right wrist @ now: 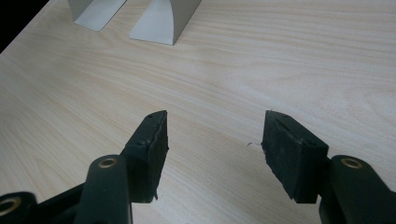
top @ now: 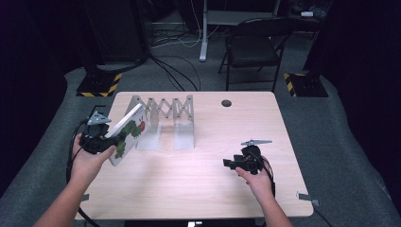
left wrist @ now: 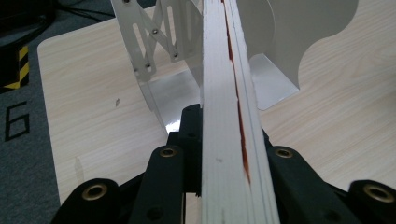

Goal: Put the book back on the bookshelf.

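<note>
Item: light wood table [top: 203,189], high view.

Expanding metal book rack [top: 166,120], 11 o'clock of table centre: upright dividers joined by a scissor lattice; its slots hold nothing.

Board book [top: 128,132], white edges with a green and red cover picture: tilted, at the rack's 9 o'clock end, above the table's left edge.

Left gripper [top: 97,139]: jaws clamped on the book's edge [left wrist: 229,116].

Right gripper [right wrist: 212,149]: at 4 o'clock, jaws apart over bare wood, gripping nothing.

High view overlooks the table [top: 198,179] (claw cameras ride close).
</note>
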Demonstrator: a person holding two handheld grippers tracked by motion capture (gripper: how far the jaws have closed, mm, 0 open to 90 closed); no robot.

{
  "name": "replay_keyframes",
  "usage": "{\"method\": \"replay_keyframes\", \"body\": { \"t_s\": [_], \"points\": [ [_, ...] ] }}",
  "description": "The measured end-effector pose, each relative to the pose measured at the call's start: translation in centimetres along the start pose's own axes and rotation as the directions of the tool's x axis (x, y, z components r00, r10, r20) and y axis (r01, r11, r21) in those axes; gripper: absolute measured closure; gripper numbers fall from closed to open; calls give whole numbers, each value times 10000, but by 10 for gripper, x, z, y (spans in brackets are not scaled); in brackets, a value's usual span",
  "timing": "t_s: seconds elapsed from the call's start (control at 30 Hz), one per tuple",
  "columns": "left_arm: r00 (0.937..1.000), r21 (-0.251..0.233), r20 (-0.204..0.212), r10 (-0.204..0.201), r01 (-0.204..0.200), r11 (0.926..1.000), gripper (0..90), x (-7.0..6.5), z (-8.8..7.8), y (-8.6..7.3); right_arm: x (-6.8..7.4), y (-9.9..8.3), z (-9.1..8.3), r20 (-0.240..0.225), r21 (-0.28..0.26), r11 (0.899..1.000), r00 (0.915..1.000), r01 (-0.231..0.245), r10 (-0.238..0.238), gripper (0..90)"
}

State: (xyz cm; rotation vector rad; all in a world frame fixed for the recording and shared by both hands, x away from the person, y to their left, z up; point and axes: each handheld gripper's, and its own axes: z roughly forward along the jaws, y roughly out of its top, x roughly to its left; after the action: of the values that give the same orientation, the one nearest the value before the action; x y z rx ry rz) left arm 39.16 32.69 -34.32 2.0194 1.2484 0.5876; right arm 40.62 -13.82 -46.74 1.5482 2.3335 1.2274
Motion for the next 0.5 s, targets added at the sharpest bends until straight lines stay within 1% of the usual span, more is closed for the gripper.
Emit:
{"method": "replay_keyframes", "body": {
  "t_s": [0.1, 0.13, 0.2, 0.23, 0.27, 0.37, 0.43, 0.47, 0.5],
  "points": [
    [9998, -121, -163, -134, 132, 9998, 759, 0, 5, 1, 0, 0, 0, 3, -2, 10000, 10000, -6, 6, 407],
    [9998, 21, -120, -131, 132, 9999, 759, 1, 6, 2, 0, 0, 0, 2, -1, 10000, 10000, 3, -3, 407],
    [9992, -48, -274, -289, 288, 9996, 759, 2, 9, 3, 1, 0, 1, 5, 0, 10000, 10000, -25, 25, 407],
    [9990, -87, -366, -258, 255, 9996, 759, 2, 11, 3, 1, 0, 1, -6, 7, 10000, 10000, 82, -82, 407],
    [9991, -36, -362, -237, 236, 9997, 759, 3, 11, 3, 2, 0, 1, -4, 23, 10000, 10000, 66, -66, 408],
    [9981, -36, -499, -369, 368, 9993, 759, 4, 15, 5, 2, 0, 1, 10, 15, 10000, 10000, 20, -20, 407],
    [9977, -88, -477, -489, 485, 9988, 759, 5, 17, 6, 1, 0, 0, -1, -48, 10000, 10000, -40, 40, 407],
    [9973, -124, -467, -563, 558, 9984, 759, 5, 18, 6, 0, 1, -1, 32, -105, 9999, 10000, 45, -45, 408],
    [9970, -173, -463, -618, 610, 9980, 759, 5, 19, 7, 0, 1, -1, 34, -141, 9999, 10000, 18, -17, 407]
  ]
}}
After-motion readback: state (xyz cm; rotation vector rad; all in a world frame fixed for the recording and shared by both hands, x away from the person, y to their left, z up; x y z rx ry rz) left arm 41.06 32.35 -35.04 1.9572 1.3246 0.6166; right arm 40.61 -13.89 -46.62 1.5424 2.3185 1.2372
